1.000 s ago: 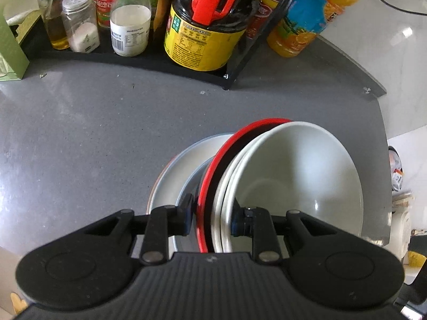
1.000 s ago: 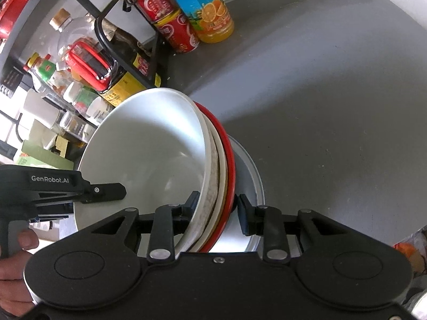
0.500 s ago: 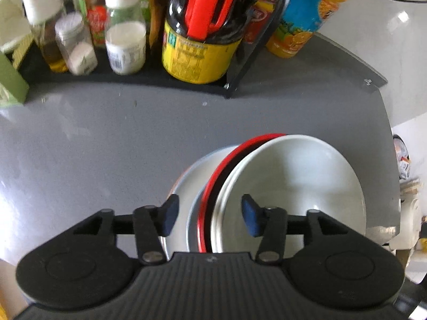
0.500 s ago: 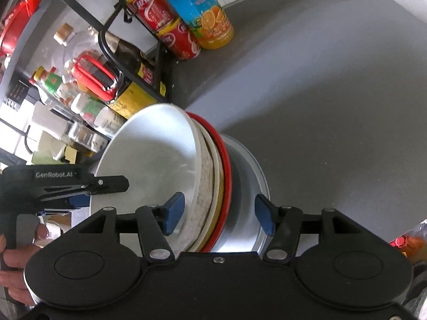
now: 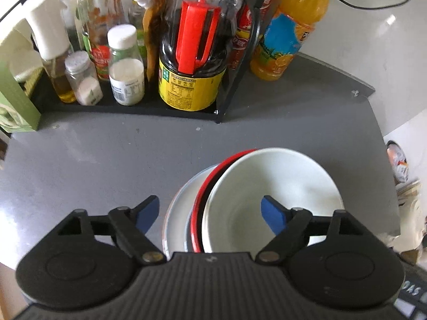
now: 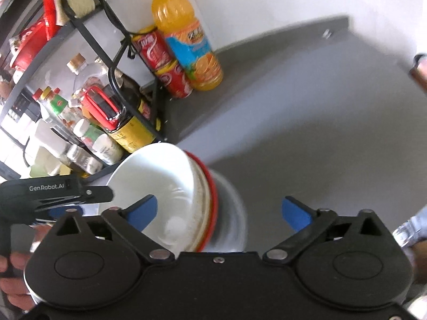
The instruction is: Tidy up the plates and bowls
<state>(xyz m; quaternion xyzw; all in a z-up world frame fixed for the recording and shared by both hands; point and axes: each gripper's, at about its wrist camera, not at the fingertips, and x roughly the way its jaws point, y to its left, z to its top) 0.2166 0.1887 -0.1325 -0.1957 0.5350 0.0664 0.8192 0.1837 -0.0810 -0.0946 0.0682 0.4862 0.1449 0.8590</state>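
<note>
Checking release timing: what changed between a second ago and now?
Both grippers let go of the stacked dishes: the left gripper and right gripper were clamped on the rims, now jaws are opening, pads clear, and both have pulled back upward. The white bowl, red plate and grey table stayed put.

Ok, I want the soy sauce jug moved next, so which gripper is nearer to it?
Left. The left gripper hangs on the rack side of the bowl stack, facing the soy sauce jug. The right gripper is across the stack. Both jaws are opening, straddling it untouched.
</note>
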